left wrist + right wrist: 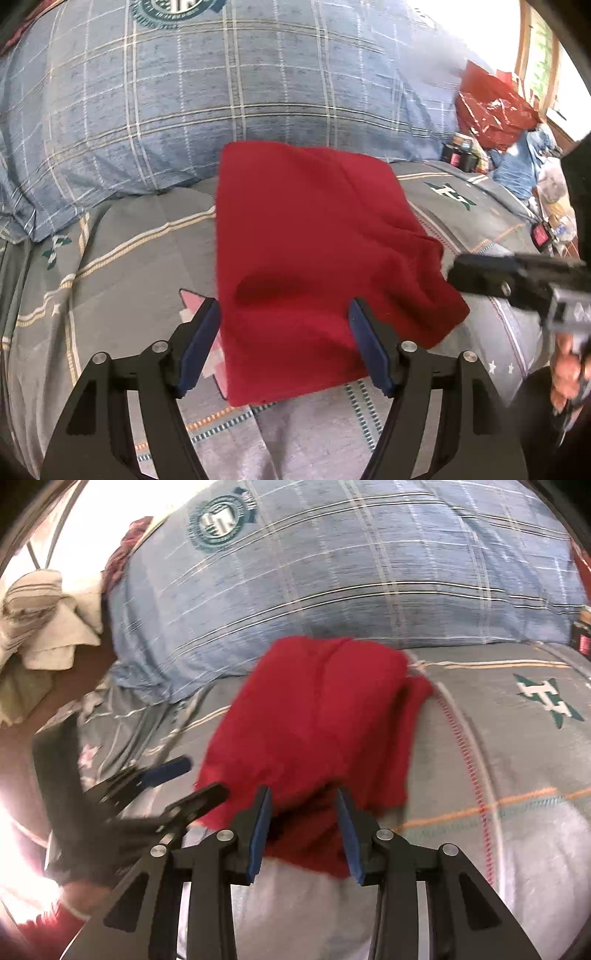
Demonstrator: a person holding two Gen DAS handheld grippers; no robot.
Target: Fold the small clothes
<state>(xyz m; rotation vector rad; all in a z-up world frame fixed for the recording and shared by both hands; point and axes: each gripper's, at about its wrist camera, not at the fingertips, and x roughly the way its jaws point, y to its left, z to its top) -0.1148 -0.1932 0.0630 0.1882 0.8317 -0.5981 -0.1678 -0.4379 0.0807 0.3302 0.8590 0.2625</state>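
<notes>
A folded red garment [314,251] lies flat on the grey bed sheet [110,266]. My left gripper [283,306] hovers over its near left part with the jaws wide; the cloth runs under the right finger and the pads do not press it. In the right wrist view the same red garment [317,716] looks blurred. My right gripper [303,794] stands open over its near edge, red cloth showing in the gap between the blue pads. The right gripper [465,273] also shows at the garment's right corner, and the left gripper [207,777] at its left edge.
A blue plaid pillow [184,92] lies behind the garment. A red plastic bag [491,110] and clutter sit at the far right beyond the bed. A pile of pale striped cloths [40,620] lies off the bed's left. A person's hand [565,369] holds the right gripper.
</notes>
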